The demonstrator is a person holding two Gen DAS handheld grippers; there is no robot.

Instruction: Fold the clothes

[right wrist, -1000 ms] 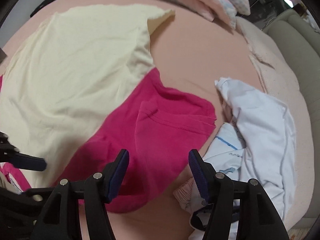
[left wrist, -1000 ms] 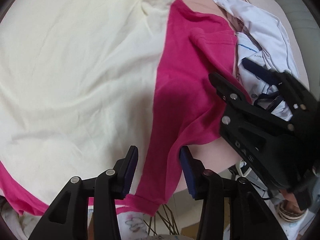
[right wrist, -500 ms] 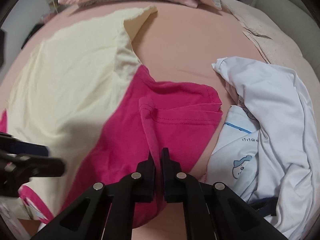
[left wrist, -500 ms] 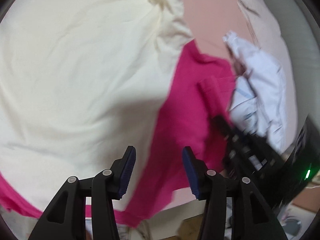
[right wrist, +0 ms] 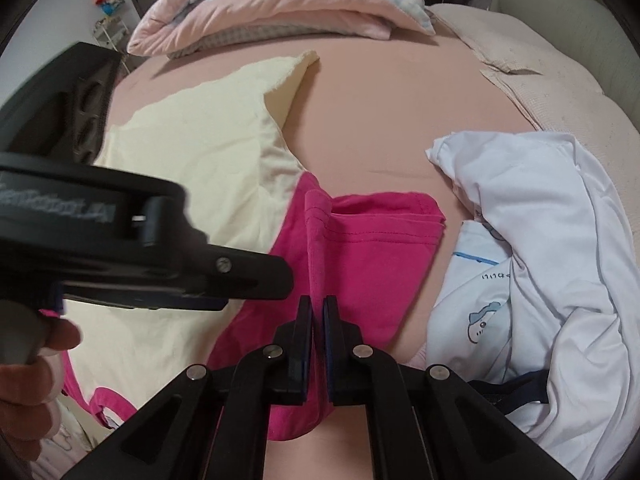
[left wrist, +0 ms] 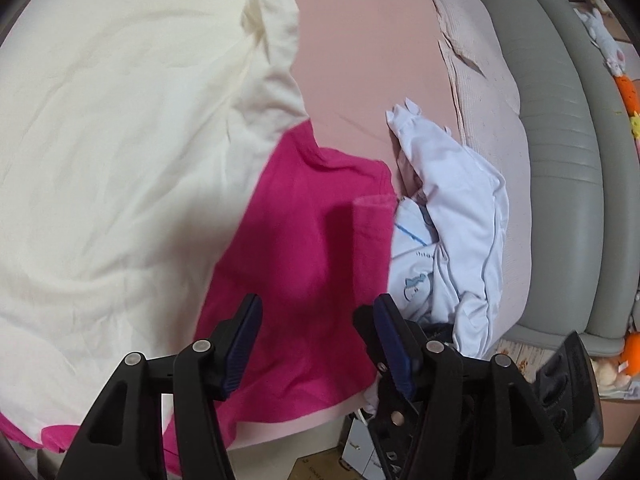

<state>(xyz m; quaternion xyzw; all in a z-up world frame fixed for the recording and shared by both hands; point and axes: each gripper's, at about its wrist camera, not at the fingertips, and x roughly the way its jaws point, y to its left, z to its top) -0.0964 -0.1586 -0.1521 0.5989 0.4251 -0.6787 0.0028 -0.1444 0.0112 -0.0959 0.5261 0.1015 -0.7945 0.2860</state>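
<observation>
A bright pink garment (right wrist: 372, 264) lies on the pink bed sheet (right wrist: 380, 120), partly under a large cream garment (right wrist: 192, 160). My right gripper (right wrist: 318, 312) is shut on a raised ridge of the pink cloth, which stands up as a fold between the pads. My left gripper (left wrist: 320, 340) hovers over the same pink garment (left wrist: 304, 240) near the bed's front edge. Its jaws are opening and the pads press on nothing. In the right wrist view the left gripper (right wrist: 256, 292) crosses in from the left, held by a hand (right wrist: 36, 344).
A crumpled white garment (left wrist: 452, 220) with a small cartoon print lies right of the pink one. Folded bedding (right wrist: 280, 4) is piled at the back. A grey padded seat (left wrist: 560, 160) runs along the bed's right side. Boxes (left wrist: 320, 464) stand on the floor below the front edge.
My right gripper went from open to shut on a ridge of the pink garment and lifted it slightly. The left gripper's jaws widened as it swung right, over the pink cloth.
</observation>
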